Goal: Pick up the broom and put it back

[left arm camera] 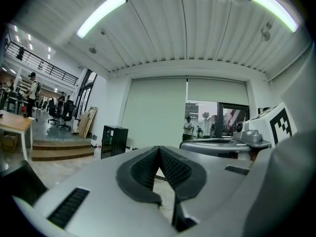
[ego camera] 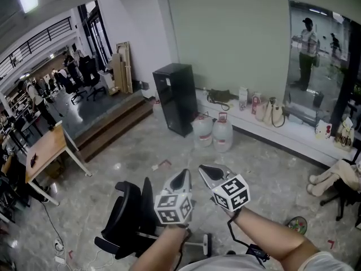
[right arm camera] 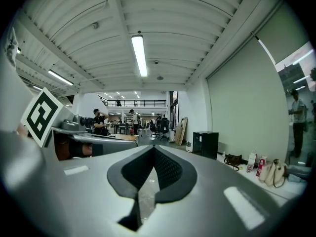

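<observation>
Both the left hand-held gripper (ego camera: 183, 175) and right hand-held gripper (ego camera: 206, 170) are closed and empty, held side by side.

Place: open-plan office in a tall hall
Left edge, head view: wooden desk (ego camera: 48, 145), people at workstations behind
Upper left: black office chairs (ego camera: 84, 75) on a raised level, mezzanine railing (ego camera: 39, 38) above
Ceiling: strip lights (left arm camera: 101, 14)
Lower centre: swivel chair (ego camera: 130, 216) on stone floor

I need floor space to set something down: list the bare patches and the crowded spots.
Bare floor: between the office chair and the water jugs, bar a little litter; also right of the jugs, before the ledge. Crowded: the ledge, lined with bags, and round the wooden table at left.
</observation>
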{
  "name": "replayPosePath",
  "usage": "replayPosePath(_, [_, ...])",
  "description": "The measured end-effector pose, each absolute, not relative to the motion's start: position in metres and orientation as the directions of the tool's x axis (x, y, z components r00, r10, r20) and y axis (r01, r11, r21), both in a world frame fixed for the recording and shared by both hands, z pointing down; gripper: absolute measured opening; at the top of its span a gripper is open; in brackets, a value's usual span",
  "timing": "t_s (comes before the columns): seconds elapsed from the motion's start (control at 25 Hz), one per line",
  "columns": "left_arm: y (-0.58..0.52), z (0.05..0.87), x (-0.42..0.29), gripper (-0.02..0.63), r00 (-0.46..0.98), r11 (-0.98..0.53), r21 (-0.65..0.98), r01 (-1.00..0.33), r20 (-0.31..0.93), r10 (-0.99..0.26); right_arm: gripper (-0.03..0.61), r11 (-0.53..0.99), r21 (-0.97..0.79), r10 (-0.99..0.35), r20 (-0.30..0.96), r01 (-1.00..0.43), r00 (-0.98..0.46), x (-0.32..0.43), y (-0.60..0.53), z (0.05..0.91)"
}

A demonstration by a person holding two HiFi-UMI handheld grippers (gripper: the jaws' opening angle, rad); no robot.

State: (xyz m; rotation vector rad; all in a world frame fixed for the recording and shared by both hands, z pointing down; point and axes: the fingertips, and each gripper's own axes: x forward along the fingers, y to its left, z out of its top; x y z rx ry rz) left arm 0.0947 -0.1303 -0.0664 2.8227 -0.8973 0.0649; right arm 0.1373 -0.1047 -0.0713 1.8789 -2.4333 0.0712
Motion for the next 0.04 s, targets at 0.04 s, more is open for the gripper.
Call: replayPosePath(0.04, [-0.1315,-0.0661,0.0929,0.005,0.817,-0.802,0.156,-0.577,0.095,-0.569,0.002,0.254,0.004,-0.964,0.081,-0.967,-0.253,0.1353,-0.1057,-0.0710])
